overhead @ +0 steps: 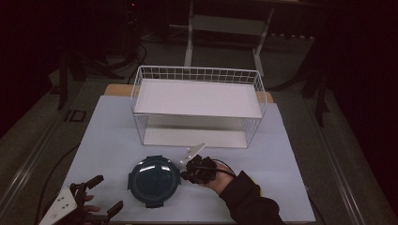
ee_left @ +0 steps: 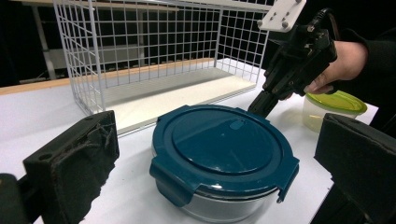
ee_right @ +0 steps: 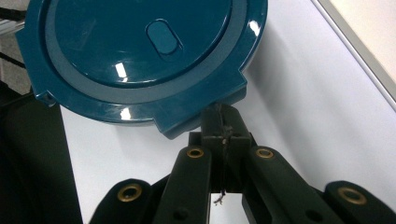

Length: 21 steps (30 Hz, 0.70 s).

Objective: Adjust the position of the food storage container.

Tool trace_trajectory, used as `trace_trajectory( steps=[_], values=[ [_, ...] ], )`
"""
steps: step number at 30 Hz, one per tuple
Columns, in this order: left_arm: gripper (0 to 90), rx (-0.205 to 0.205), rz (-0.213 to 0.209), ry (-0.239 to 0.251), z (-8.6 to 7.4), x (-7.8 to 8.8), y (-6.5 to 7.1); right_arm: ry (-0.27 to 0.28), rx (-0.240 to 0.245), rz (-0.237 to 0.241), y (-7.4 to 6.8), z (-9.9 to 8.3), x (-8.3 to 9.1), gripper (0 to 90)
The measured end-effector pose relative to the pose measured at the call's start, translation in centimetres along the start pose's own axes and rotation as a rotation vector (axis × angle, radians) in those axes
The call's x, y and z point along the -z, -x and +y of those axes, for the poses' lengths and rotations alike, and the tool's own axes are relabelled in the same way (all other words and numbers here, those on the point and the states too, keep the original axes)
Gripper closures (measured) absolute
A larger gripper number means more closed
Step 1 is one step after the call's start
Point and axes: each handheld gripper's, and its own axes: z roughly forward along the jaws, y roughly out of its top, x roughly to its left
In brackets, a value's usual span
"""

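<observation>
The round container with the teal lid (overhead: pixel 154 181) is sitting on the surface (overhead: pixel 108 136) at about 6 o'clock from the white wire rack (overhead: pixel 197 105), near the person's edge, probably so both tools can reach it. The right hand-held gripper (ee_right: pixel 223 122) is pressing its fully closed jaws, with nothing between them, against a latch tab at the lid's 3 o'clock side in the high view, seemingly to flip or push that clasp rather than to grasp it. The left hand-held gripper (overhead: pixel 105 194) is waiting at the container's 8 o'clock with its jaws spread wide and empty, likely ready to steady the bowl. Counting: one teal-lidded container, one two-tier wire rack, two hand-held grippers, and one smaller tub with a green lid (ee_left: pixel 332 108) beyond the right hand.
</observation>
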Motion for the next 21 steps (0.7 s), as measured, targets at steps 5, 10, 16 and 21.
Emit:
trace_trajectory(
  steps=[5,10,16,21],
  values=[
    [0.0,0.001,-0.002,-0.002,-0.02,-0.07,0.01,-0.001,0.013,0.013,-0.56,0.21,-0.20,90.0],
    [0.0,-0.001,-0.002,-0.002,-0.01,-0.08,0.06,0.002,0.007,0.016,-0.66,0.43,-0.41,90.0],
    [0.0,0.001,-0.004,-0.004,-0.02,-0.11,0.02,-0.003,0.012,0.020,-0.98,0.59,-0.49,90.0],
    [0.0,0.000,-0.003,-0.002,0.00,0.00,0.00,0.032,0.002,0.029,-0.90,0.22,-0.20,90.0]
  ],
)
